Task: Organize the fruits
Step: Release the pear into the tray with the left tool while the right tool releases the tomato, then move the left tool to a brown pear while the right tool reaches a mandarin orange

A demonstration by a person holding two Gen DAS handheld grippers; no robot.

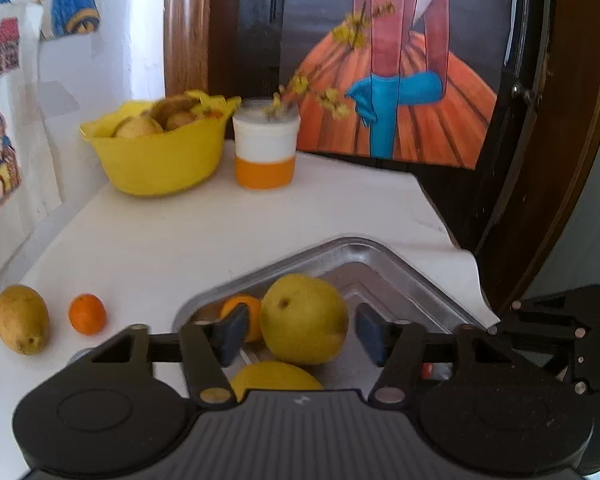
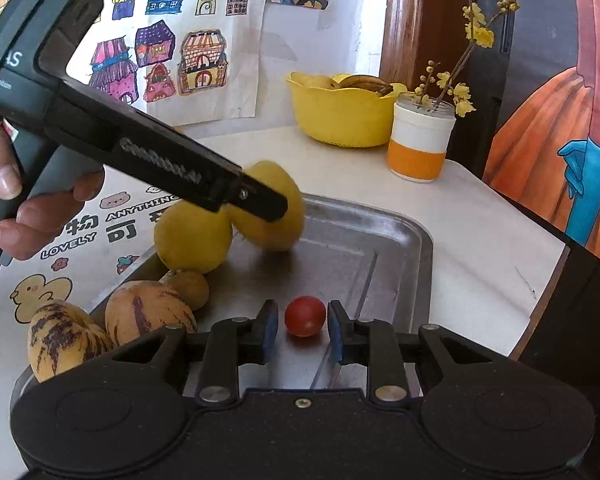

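Metal tray [image 2: 416, 240] with pears [image 2: 192, 238], tomato [image 2: 305, 316].

My home corner: crayon house drawings [image 2: 172, 52] taped on white wall, yellow plastic fruit bowl [image 1: 160, 156], flower-sprig jar [image 2: 420, 140], painted canvas [image 1: 400, 80] behind white worktop [image 1: 180, 232].

Each black claw [image 2: 302, 330] has blue pads [image 2: 271, 330], silver screws and ribbed housing.
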